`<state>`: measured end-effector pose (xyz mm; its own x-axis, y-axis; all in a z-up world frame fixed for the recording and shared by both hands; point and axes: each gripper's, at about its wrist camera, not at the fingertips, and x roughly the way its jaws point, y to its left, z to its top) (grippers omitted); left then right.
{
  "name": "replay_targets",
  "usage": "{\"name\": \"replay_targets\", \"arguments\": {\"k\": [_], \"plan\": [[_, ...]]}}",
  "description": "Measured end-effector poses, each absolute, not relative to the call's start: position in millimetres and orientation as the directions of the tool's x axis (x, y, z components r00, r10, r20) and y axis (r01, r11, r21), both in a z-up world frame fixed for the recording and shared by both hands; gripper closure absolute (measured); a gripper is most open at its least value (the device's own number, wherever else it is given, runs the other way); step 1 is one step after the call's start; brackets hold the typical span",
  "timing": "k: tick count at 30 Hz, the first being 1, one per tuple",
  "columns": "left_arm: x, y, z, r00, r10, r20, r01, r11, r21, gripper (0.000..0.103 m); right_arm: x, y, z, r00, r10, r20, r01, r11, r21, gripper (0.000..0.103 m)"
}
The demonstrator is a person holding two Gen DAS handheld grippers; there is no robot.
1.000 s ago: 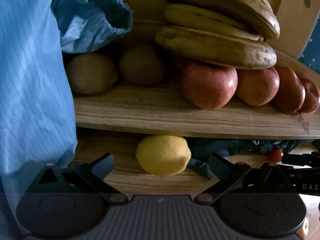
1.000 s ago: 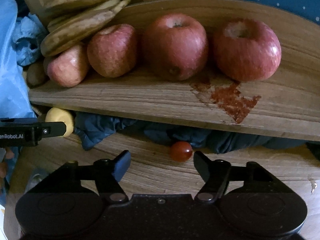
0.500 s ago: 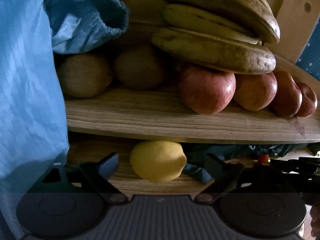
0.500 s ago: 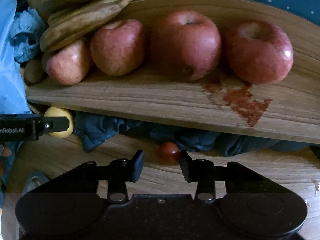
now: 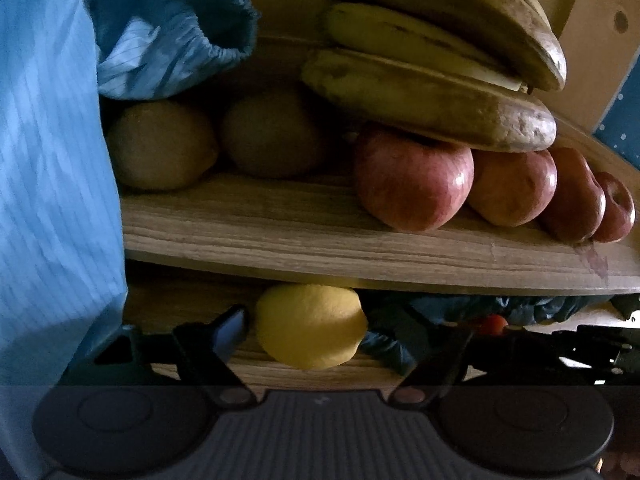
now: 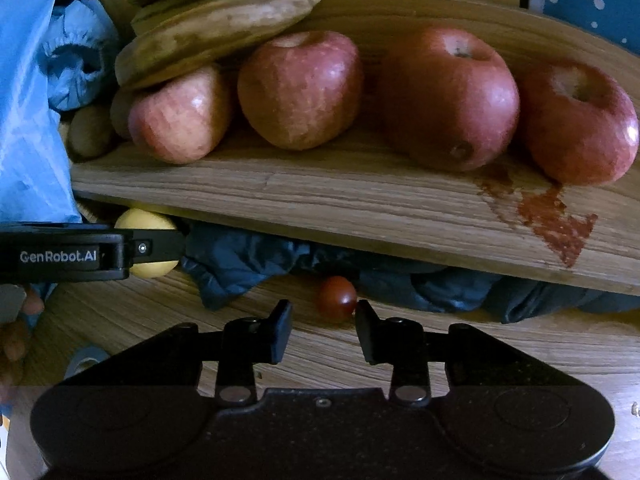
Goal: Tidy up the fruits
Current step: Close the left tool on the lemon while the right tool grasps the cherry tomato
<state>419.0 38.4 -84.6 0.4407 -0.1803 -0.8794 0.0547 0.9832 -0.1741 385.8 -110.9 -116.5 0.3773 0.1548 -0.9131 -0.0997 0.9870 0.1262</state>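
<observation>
Closing in from both sides, the right claw [image 6: 322, 330] has just been narrowing around a cherry tomato [image 6: 337, 298] on the tabletop [image 6: 500, 344]; its right finger sits against the tomato, the left finger stands clear, so nothing is gripped yet. Just behind the tomato lies a crumpled dark blue cloth [image 6: 248, 264], tucked under the front edge of a wooden shelf [image 6: 340, 200] that overhangs the tabletop. On the shelf a row of red apples [image 6: 448, 96] sits near the front edge, with a reddish stain [image 6: 556, 224] towards its right end and bananas [image 6: 216, 28] resting on the leftmost apples.

The left claw [image 5: 320, 344] has also been closing, its jaws apart on either side of a lemon [image 5: 310, 326] without pressing it. The lemon lies on the tabletop, half beneath the shelf edge, the cloth at its right. Above it stand two brownish round fruits [image 5: 160, 148], and a light blue sleeve [image 5: 52, 180] hangs along the shelf's left end.
</observation>
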Motion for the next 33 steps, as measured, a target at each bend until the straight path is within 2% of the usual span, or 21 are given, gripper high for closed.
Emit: {"name": "replay_targets", "arguments": {"k": [6,10,13,33], "plan": [[420.5,35.5,-93.0,0.436,-0.166,-0.884,0.023,0.985,-0.174,0.022,387.8,-107.7,-120.0,0.385,0.154,-0.91,-0.115,0.986,0.119,0.069],[420.1,36.0,-99.3,0.435,-0.157,-0.887,0.003,0.985,-0.173,0.026,389.4,-101.9,-120.8,0.387,0.151,-0.91,-0.123,0.986,0.112,0.078],[419.6,35.7,-101.9,0.434,-0.147,-0.889,-0.007,0.986,-0.167,0.032,386.2,-97.4,-117.3,0.39,0.148,-0.909,-0.132,0.986,0.104,0.078],[370.0,50.7,-95.3,0.426,-0.176,-0.888,-0.014,0.98,-0.2,0.034,368.0,-91.7,-108.8,0.381,0.192,-0.904,-0.163,0.977,0.139,0.079]]}}
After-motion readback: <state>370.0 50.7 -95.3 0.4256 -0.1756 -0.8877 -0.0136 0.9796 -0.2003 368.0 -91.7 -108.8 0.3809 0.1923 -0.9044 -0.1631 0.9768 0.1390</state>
